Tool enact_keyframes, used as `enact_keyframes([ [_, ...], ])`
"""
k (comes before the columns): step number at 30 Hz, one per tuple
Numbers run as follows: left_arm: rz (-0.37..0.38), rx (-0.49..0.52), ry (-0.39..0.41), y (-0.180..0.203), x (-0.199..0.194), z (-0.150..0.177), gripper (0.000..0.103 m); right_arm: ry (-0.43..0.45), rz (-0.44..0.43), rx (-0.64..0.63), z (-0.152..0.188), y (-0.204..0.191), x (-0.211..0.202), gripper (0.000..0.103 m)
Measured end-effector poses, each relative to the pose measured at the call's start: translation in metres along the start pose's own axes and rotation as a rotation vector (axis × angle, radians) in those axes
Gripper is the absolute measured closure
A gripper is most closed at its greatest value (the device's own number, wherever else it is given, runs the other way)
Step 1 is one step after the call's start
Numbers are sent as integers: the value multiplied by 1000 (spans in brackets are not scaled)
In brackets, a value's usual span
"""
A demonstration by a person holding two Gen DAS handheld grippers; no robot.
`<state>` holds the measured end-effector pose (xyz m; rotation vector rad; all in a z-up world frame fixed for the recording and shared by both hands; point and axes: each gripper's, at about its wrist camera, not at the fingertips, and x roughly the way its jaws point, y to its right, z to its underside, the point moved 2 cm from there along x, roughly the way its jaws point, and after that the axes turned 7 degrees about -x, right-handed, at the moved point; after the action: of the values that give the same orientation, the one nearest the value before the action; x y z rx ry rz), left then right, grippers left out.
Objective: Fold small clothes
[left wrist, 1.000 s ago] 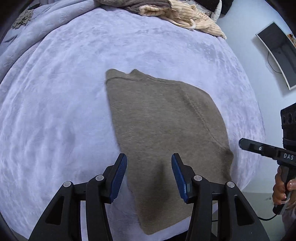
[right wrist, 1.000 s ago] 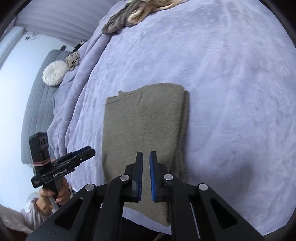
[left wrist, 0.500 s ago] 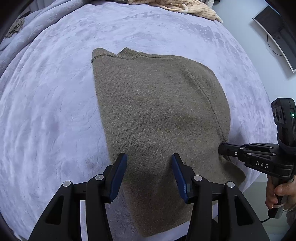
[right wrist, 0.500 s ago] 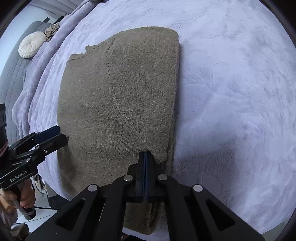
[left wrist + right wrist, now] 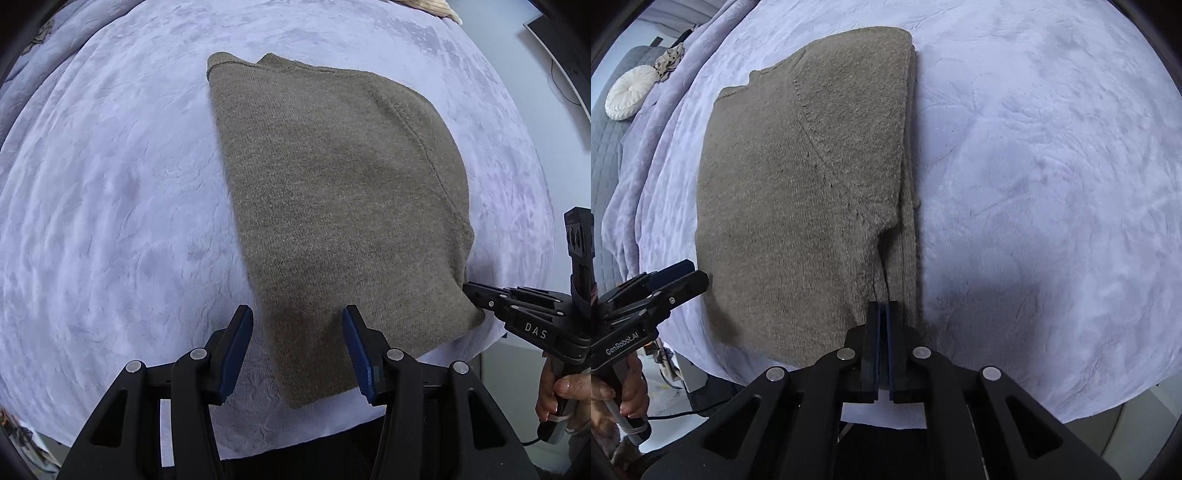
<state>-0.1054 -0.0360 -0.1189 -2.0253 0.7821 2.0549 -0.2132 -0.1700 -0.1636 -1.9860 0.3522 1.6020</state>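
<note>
An olive-brown knit sweater (image 5: pixel 332 192) lies folded flat on the lavender blanket (image 5: pixel 110 221), its neckline at the far end. My left gripper (image 5: pixel 297 312) hovers open over the sweater's near left corner, the left edge of the fabric lying between its blue pads. My right gripper (image 5: pixel 882 304) is shut, with its tips down on the sweater (image 5: pixel 798 192) near its right folded edge; I see no cloth pinched between the pads. In the left wrist view the right gripper (image 5: pixel 469 290) meets the sweater's near right corner. The left gripper (image 5: pixel 694 275) shows at the sweater's left side.
The bed's near edge runs just below both grippers. A round white cushion (image 5: pixel 628 98) lies at the far left by a grey quilted surface. Beige clothes (image 5: pixel 443 7) lie at the far end of the bed. A hand (image 5: pixel 565 387) holds the right gripper's handle.
Both grippers have come down closer to the sweater. The right gripper's narrow gap has closed, and its tips have moved from above the near edge onto the sweater's right side.
</note>
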Motion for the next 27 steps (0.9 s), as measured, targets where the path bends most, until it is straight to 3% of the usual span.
enact_keyframes([
  [4, 2, -2, 7, 1, -10, -2, 51, -10, 45, 9, 1, -6, -8, 99],
  [16, -28, -11, -11, 1, -34, -10, 51, 1, 56, 80, -6, -13, -35, 99],
  [17, -25, -15, -10, 2, -36, -10, 49, 9, 56, 78, -8, -17, -38, 99],
  [19, -33, -22, 10, 1, -41, -10, 10, 21, 57, 72, -12, -21, -42, 99],
  [26, -53, -24, 58, 0, -58, -14, 7, 45, 61, 61, -28, -35, -51, 99],
  [27, -71, -27, 59, 0, -58, -15, 1, 41, 63, 59, -30, -37, -51, 99],
])
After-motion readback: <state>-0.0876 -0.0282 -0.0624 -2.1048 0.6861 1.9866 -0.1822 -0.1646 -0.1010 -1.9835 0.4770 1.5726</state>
